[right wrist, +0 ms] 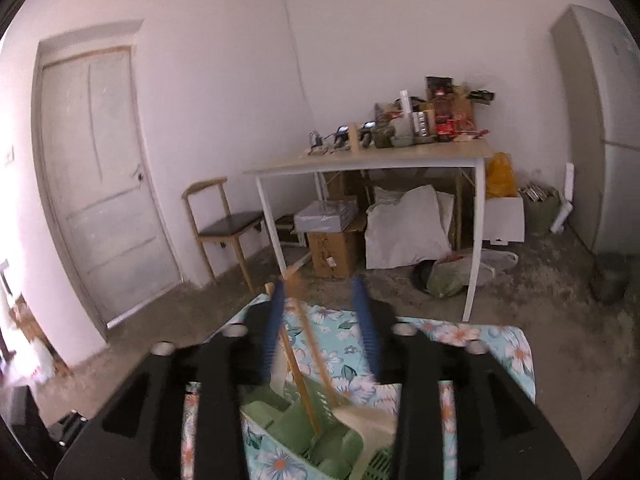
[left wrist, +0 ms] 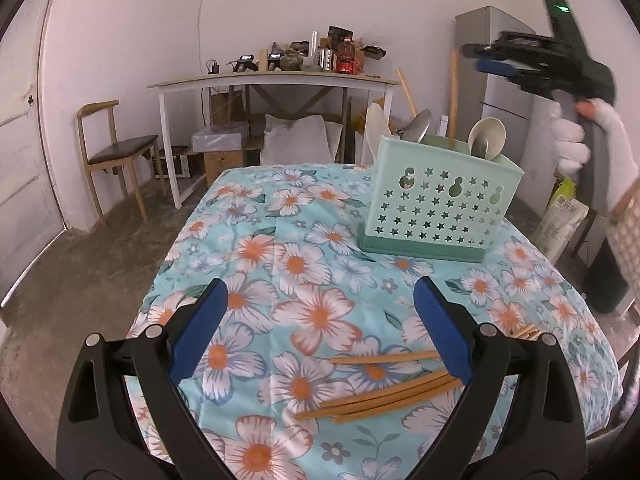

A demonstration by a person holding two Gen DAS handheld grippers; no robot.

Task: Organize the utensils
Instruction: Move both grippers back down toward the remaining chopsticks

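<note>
Hovering wide-open over loose chopsticks (left wrist: pixel 384 390) on tabletop (left wrist: pixel 280 240): left gripper (left wrist: pixel 320 328). Right gripper (right wrist: pixel 320 320) above caddy (right wrist: pixel 320 432), part-open; chopsticks apparently unpinched.

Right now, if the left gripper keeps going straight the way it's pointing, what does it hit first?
Most likely the flowered tablecloth just ahead: the open left gripper angles down at bare cloth. The loose chopsticks lie nearer, by its right finger, and the green utensil holder stands farther off to the right. Depth is uncertain.
</note>
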